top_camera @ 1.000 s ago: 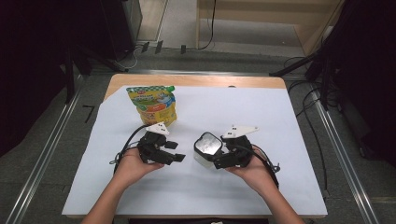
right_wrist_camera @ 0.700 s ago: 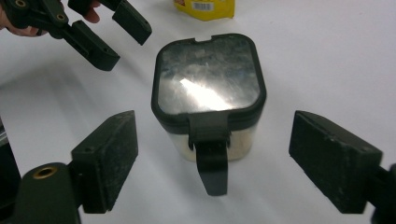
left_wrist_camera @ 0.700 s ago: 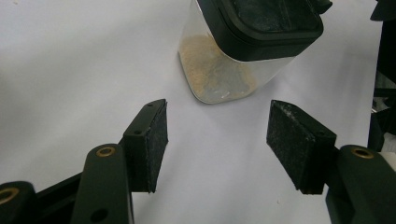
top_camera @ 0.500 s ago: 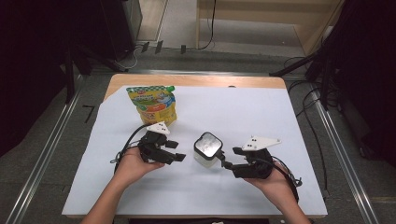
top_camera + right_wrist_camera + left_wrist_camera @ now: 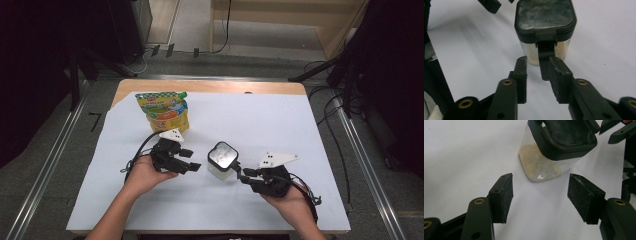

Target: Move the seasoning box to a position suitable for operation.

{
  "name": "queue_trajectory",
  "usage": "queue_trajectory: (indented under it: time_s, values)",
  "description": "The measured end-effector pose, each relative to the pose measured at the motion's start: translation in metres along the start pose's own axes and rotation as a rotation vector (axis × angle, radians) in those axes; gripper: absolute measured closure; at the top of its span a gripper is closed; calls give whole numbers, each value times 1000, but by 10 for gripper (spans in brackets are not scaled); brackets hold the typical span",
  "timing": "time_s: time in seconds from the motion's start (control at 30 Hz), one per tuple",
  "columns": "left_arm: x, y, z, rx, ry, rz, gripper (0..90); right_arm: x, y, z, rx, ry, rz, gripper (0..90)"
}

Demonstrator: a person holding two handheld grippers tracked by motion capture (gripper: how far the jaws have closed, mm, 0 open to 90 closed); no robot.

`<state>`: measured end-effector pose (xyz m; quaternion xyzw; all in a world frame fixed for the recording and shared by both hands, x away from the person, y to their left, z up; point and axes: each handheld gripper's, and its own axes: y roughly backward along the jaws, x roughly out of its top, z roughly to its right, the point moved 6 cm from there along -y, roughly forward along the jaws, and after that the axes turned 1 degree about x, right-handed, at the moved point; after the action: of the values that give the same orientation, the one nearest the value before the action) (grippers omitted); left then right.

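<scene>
White sheeting covers the table [image 5: 300, 130], with dark floor and cables all round it. Centre stage stands the clear jar [image 5: 221, 161] with its black hinged lid [image 5: 545, 15] shut, upright on the sheet between the two grippers. Through its wall you can see a low layer of pale tan powder or crumbs [image 5: 536, 163] settled at the bottom.

Over to the right gripper [image 5: 537, 65]: its jaws have just been closing and now stand narrow, with a small gap left. The black latch tab [image 5: 545, 56] hanging from the lid's front edge drops down between the pads; the tab looks close against the right-hand pad, but whether either pad actually presses it, I cannot tell. In the high view that gripper sits just beside the jar, tips at its lower right edge.

And the left gripper [image 5: 540, 195]: jaws wide apart, nothing between them, pointing at the jar from the other side, near but not touching.

Further back on the sheet lies a yellow printed pouch with a green cap [image 5: 164, 111], well apart from the jar.
</scene>
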<state>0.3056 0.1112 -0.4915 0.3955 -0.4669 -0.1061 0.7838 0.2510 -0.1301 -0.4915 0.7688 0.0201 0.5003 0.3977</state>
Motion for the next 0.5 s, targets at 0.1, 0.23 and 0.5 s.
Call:
queue_trajectory:
  time_s: [0.1, 0.23, 0.5]
  values:
    - [1, -1, 0, -2, -6, -2, 382, -3, -5, -2, 12, -8, -22, 811]
    - [2, -2, 1, -3, -6, 3, 381, -4, -10, -5, 28, -3, -30, 886]
    - [2, -3, 1, -2, -14, 2, 380, -8, -28, -8, 49, -9, -69, 900]
